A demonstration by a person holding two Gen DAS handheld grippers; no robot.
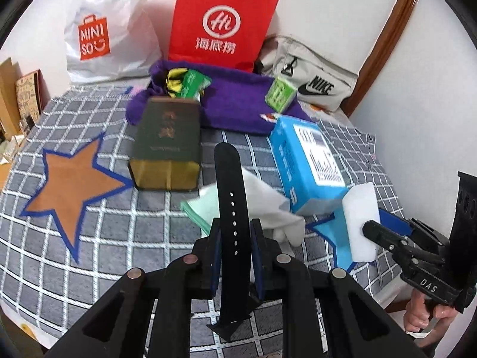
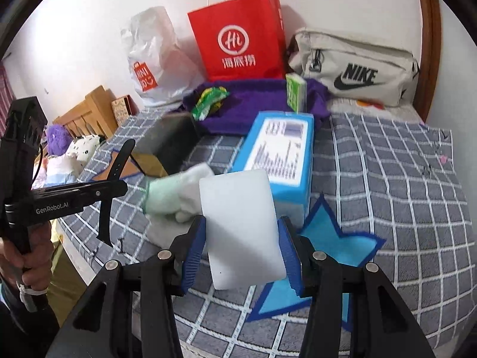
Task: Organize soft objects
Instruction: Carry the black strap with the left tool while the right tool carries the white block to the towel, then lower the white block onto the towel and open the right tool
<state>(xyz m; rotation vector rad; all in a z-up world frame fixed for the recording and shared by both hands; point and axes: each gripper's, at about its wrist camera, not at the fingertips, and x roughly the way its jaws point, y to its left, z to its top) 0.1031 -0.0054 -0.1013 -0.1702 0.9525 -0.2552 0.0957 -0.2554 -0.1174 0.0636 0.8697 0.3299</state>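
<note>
My left gripper (image 1: 234,232) is shut on a black watch strap (image 1: 231,185), which stands upright between the blue pads above the checked bedcover (image 1: 89,268). In the right wrist view the strap (image 2: 117,161) shows at the left in the left gripper (image 2: 114,186). My right gripper (image 2: 243,238) is shut on a white sponge block (image 2: 241,226), lifted off the bed; the sponge (image 1: 360,223) also shows at the right of the left wrist view, in the right gripper (image 1: 371,226). A white and green glove (image 1: 268,205) lies crumpled below both grippers.
A blue tissue box (image 1: 307,161), a dark green box (image 1: 167,146) and a purple towel (image 1: 235,104) with green packets lie farther back. A red paper bag (image 1: 222,21), a white plastic bag (image 1: 104,35) and a beige Nike bag (image 1: 316,71) lean on the wall. Star patches mark the cover.
</note>
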